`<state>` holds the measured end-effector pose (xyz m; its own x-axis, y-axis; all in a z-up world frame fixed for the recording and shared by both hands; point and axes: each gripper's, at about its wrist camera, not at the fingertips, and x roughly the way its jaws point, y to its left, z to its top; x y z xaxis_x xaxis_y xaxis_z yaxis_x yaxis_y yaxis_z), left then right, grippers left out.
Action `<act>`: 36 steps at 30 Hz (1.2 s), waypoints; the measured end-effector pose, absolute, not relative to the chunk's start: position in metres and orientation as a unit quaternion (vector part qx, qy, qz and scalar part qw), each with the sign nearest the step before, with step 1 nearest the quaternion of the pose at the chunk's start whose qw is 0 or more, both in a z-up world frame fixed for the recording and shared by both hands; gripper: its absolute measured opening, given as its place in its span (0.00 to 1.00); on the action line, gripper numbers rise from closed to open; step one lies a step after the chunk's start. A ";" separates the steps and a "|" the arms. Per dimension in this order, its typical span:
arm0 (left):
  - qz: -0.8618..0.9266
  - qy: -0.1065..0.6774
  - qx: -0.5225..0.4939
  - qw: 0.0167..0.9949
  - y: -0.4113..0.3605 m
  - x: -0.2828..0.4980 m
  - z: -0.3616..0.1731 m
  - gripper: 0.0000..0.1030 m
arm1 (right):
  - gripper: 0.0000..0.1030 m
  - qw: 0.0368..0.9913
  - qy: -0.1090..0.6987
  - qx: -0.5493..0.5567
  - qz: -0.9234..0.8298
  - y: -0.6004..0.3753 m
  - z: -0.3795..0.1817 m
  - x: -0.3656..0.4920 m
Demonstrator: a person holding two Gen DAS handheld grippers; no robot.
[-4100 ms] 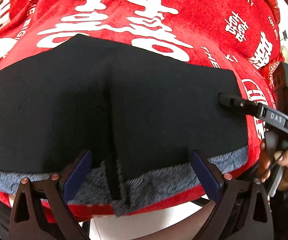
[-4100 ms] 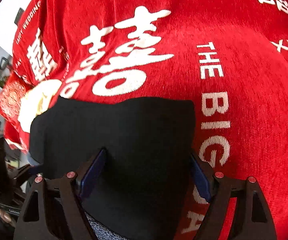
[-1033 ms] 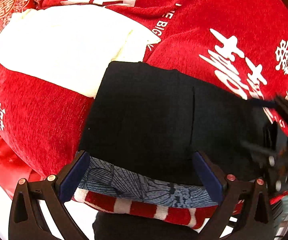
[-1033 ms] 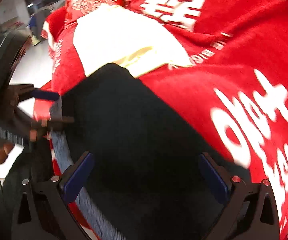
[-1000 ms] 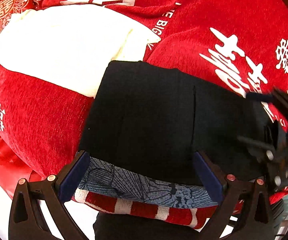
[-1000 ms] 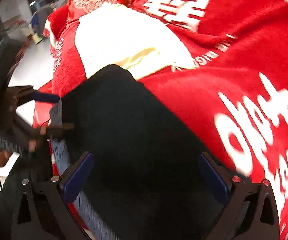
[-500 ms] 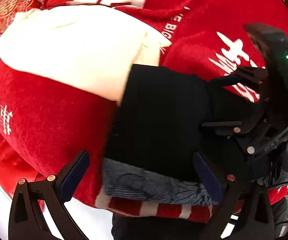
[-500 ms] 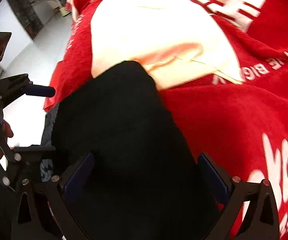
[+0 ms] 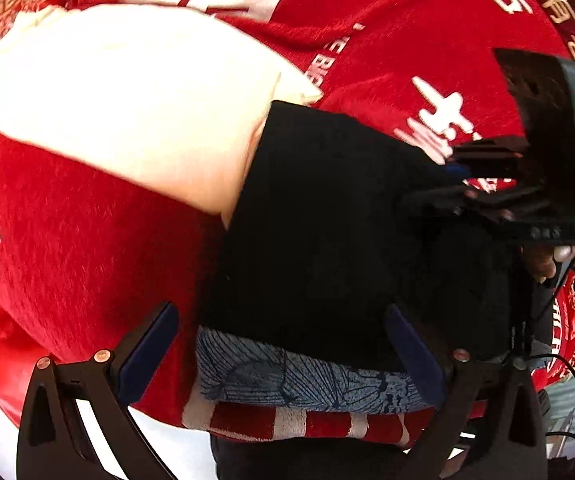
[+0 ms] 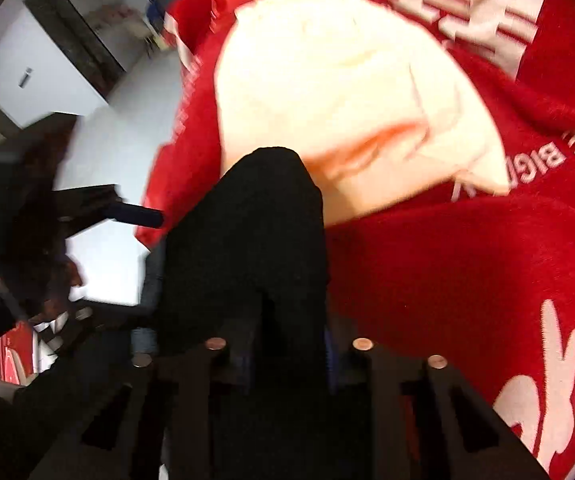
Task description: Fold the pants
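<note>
Lying folded on the red blanket (image 9: 87, 240) beside a cream pillow (image 9: 127, 100), the black pants (image 9: 319, 220) are pinched in the right gripper (image 10: 287, 356). Left gripper (image 9: 283, 344) hovers spread wide, grasping nothing.

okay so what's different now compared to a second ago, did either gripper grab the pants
The right gripper has closed its fingers on the black pants; a second ago they were spread wide. The left gripper stays open over the near edge. The pants remain on the red blanket, against the cream cloth.
</note>
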<state>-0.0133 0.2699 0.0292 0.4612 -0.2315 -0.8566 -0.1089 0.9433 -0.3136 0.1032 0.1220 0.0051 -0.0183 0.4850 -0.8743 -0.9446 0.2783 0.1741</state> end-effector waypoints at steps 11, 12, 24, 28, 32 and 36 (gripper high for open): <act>-0.174 0.491 -0.199 0.830 0.294 0.011 0.032 1.00 | 0.18 0.661 0.390 -0.248 0.591 0.095 0.041 0.067; -0.191 0.489 -0.198 0.828 0.292 0.015 0.034 1.00 | 0.18 0.659 0.386 -0.250 0.595 0.094 0.043 0.063; -0.245 0.524 -0.106 0.809 0.237 0.031 0.031 0.41 | 0.19 0.689 0.401 -0.245 0.552 0.090 0.039 0.075; -0.199 0.526 -0.071 0.824 0.222 0.019 0.044 0.34 | 0.20 0.746 0.398 -0.182 0.501 0.060 0.069 0.079; -0.177 0.526 -0.058 0.830 0.211 0.009 0.062 0.33 | 0.30 0.768 0.397 -0.216 0.454 0.025 0.075 0.042; -0.142 0.545 -0.038 0.825 0.194 0.015 0.067 0.33 | 1.00 0.754 0.441 -0.281 0.398 0.008 0.023 0.005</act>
